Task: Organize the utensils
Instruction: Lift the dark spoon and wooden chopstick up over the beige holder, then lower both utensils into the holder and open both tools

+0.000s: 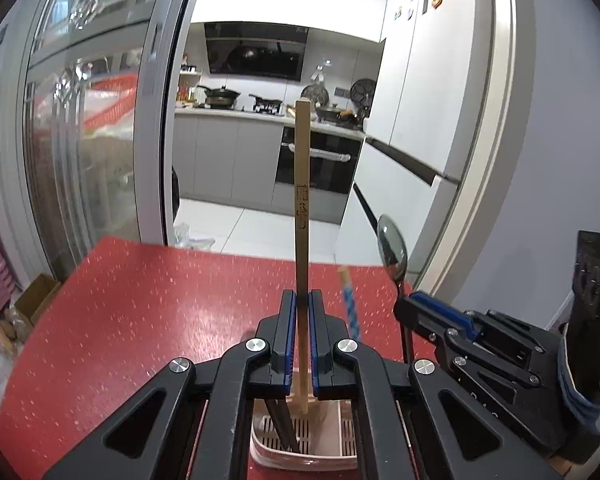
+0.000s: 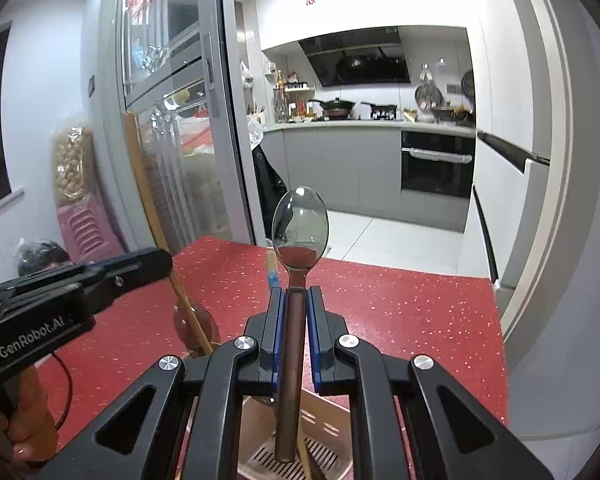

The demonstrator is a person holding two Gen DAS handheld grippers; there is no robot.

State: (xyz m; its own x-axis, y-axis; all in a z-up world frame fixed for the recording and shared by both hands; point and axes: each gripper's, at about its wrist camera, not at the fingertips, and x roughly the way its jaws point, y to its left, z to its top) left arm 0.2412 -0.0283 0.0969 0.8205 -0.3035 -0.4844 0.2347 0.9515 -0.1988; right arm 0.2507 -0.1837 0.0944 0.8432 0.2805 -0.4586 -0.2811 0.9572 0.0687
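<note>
Left claw (image 1: 303, 300) at bottom centre of the left wrist view, pinched on an upright wooden chopstick (image 1: 302, 184) whose lower end reached into the pink slotted utensil holder (image 1: 260, 440) at the frame's bottom edge, on the red speckled surface (image 1: 140, 300). Right claw (image 2: 291, 296) at bottom centre of the right wrist view, pinched on the handle of a metal spoon (image 2: 300, 228), bowl upward, above that same holder. A blue-and-white patterned chopstick (image 1: 350, 304) rose just right of the left claw.
</note>
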